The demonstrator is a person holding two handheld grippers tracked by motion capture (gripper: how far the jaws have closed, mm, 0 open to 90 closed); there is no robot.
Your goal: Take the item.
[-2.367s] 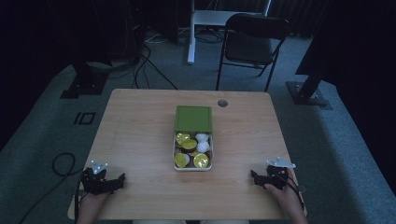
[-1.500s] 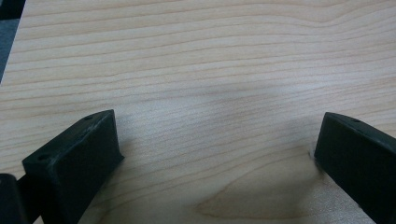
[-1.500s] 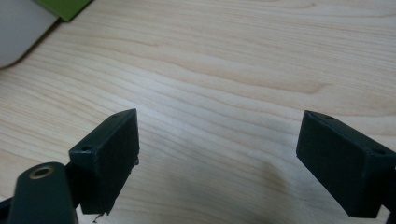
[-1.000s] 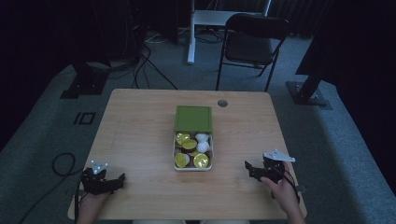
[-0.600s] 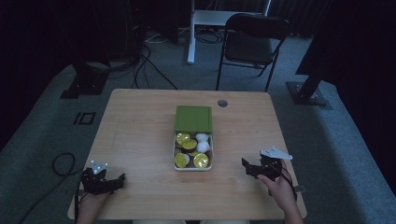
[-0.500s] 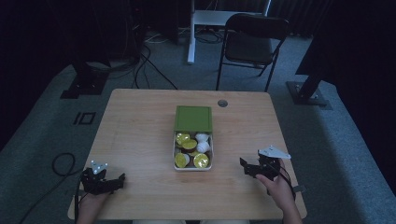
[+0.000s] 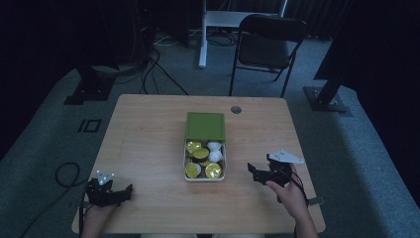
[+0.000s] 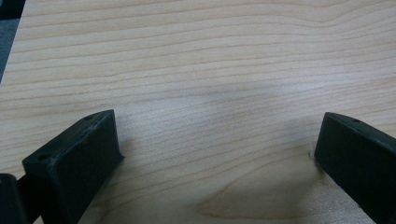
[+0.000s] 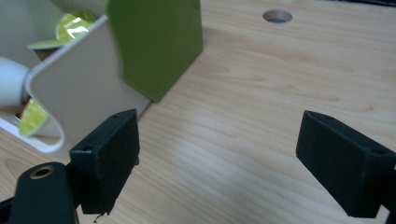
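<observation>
A white box (image 7: 204, 176) with a green lid (image 7: 205, 126) folded back sits at the middle of the wooden table (image 7: 148, 134). Several yellow-foil capsules (image 7: 193, 148) and white ones (image 7: 214, 146) lie inside. My right gripper (image 7: 253, 171) is open, a little right of the box and pointing at it. In the right gripper view the box wall (image 9: 81, 79) and the green lid (image 9: 156, 39) are close ahead on the left, between and beyond the jaws (image 9: 219, 154). My left gripper (image 7: 119, 193) rests open near the front left corner, with bare wood between its jaws (image 8: 217, 154).
A round cable hole (image 7: 236, 109) lies in the table behind the box. A black folding chair (image 7: 267, 47) and stand bases (image 7: 327, 99) are on the carpet beyond the far edge. A cable loops on the floor at the left (image 7: 67, 173).
My right gripper has moved left and a little forward toward the box. The left gripper and the box have stayed put.
</observation>
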